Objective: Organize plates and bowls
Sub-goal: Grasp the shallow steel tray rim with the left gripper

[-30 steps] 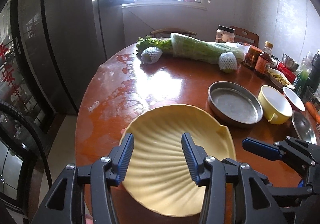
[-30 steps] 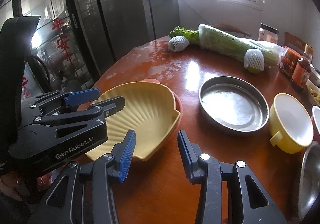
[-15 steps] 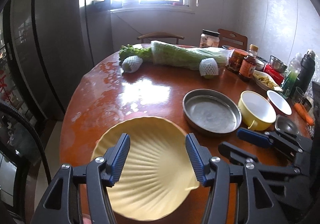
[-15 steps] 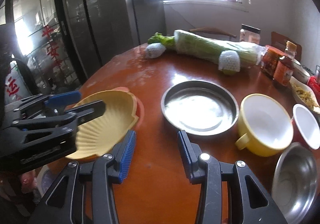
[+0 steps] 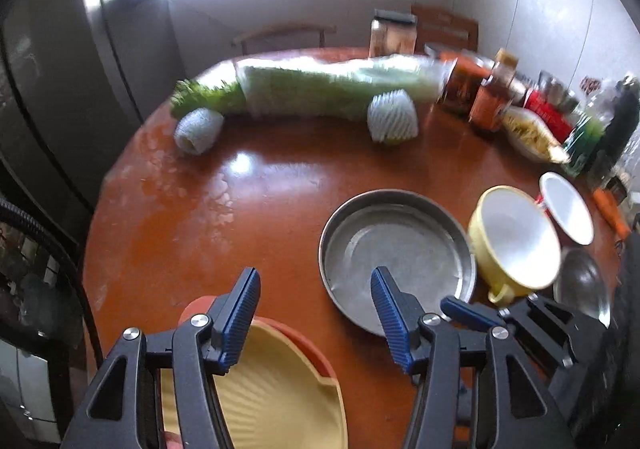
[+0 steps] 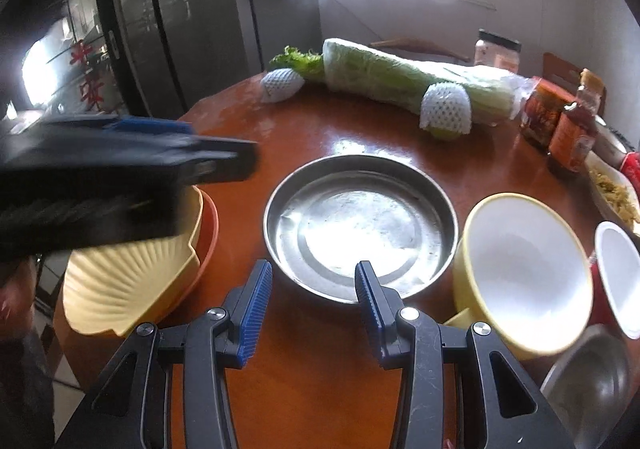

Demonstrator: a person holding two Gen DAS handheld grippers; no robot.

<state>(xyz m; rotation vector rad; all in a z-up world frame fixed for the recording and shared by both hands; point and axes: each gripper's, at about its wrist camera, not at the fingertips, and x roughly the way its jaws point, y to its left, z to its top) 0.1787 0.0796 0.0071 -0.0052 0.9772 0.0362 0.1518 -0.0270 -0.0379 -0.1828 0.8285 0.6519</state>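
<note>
Two stacked plates by table edge

Shell plate (image 6: pixel 128 285) sits on orange plate (image 6: pixel 210 225), left of steel pan (image 6: pixel 360 225). My L gripper (image 5: pixel 316 319) spread, empty, over both. R gripper (image 6: pixel 314 303) spread, empty, at pan's near rim. Yellow bowl (image 6: pixel 524 273) further right.

Both claws tilt downward, empty: left claw (image 5: pixel 314 313) gaping, right claw (image 6: pixel 313 299) narrower.

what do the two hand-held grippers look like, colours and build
Both match. The left hand-held gripper and the right hand-held gripper have black angular frames with cut-out openings, silver round pivot bolts, and two fingers faced with ribbed blue pads. No cables or sleeves show.
</note>
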